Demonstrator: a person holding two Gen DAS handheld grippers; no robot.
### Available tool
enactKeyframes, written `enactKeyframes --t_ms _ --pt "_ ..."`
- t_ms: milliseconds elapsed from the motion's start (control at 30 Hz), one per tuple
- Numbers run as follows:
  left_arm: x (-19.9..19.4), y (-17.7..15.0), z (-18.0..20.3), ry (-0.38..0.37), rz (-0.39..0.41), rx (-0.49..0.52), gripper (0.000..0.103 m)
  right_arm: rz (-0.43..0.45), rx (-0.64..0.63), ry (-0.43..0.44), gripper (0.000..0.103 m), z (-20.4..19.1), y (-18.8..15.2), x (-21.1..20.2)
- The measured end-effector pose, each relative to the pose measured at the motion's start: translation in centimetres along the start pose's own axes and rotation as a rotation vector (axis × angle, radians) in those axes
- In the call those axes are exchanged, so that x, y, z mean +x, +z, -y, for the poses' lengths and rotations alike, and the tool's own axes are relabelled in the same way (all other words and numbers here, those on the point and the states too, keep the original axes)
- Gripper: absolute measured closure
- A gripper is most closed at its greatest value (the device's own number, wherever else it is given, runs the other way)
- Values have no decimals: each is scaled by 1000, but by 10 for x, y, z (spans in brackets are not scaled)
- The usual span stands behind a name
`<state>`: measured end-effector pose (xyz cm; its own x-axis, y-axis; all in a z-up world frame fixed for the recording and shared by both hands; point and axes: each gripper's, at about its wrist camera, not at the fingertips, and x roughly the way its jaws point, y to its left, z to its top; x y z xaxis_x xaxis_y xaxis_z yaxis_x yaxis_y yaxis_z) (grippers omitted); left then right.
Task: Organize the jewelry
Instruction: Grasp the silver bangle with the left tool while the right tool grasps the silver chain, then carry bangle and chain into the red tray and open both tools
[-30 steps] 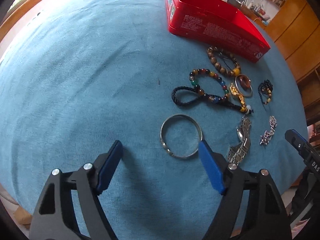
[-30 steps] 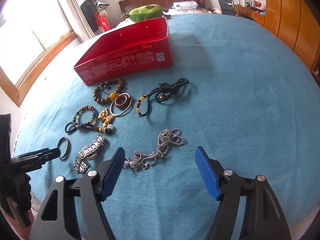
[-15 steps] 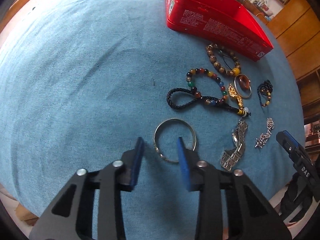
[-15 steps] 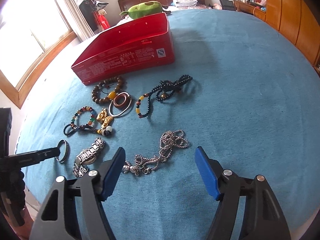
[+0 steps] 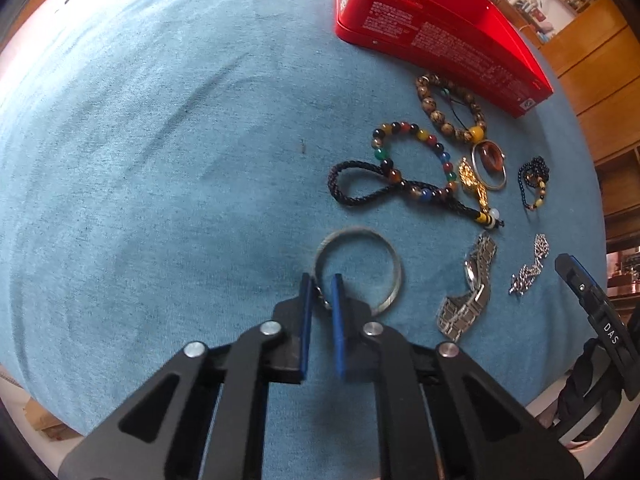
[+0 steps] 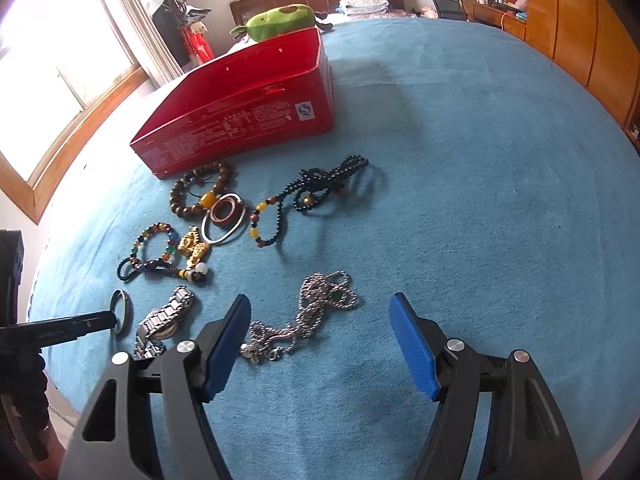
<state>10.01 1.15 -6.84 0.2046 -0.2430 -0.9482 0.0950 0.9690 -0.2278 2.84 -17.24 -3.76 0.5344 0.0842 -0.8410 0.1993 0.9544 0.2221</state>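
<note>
My left gripper (image 5: 321,280) is shut on the near left rim of a silver bangle (image 5: 356,232), which lies low against the blue cloth (image 5: 160,160). In the right wrist view the same bangle (image 6: 127,308) sits at the tip of the left gripper (image 6: 114,320). My right gripper (image 6: 320,300) stands open just above a tangled silver chain (image 6: 340,300), touching nothing. A metal watch (image 6: 168,316) lies between the bangle and the chain. An open red tin (image 6: 240,132) stands behind the jewelry.
Between tin and watch lie a brown bead bracelet (image 5: 448,120), a multicoloured bead bracelet (image 5: 400,148) with black cord, a gold charm (image 5: 472,184), an amber ring in a wire hoop (image 5: 490,164) and black beads (image 6: 320,184). Wooden cabinets (image 6: 580,40) stand right.
The left gripper's jaws went from wide open to shut, closing on the bangle's near rim as it moved slightly forward. The right gripper stayed open over the chain.
</note>
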Motion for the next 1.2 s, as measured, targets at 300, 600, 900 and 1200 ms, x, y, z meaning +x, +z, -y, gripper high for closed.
enactKeyframes --t_ms 300,600,900,1200 --pt "0 -2 -8 3 29 14 102 -124 1 45 43 2 0 18" --pt "-4 -1 -3 -17 25 35 102 -161 -126 33 67 -30 0 30" --pt "-4 0 -6 -31 31 41 102 -181 -74 196 99 -22 0 26" --pt "-25 1 -3 -70 91 56 102 -107 -77 293 101 -23 16 -14"
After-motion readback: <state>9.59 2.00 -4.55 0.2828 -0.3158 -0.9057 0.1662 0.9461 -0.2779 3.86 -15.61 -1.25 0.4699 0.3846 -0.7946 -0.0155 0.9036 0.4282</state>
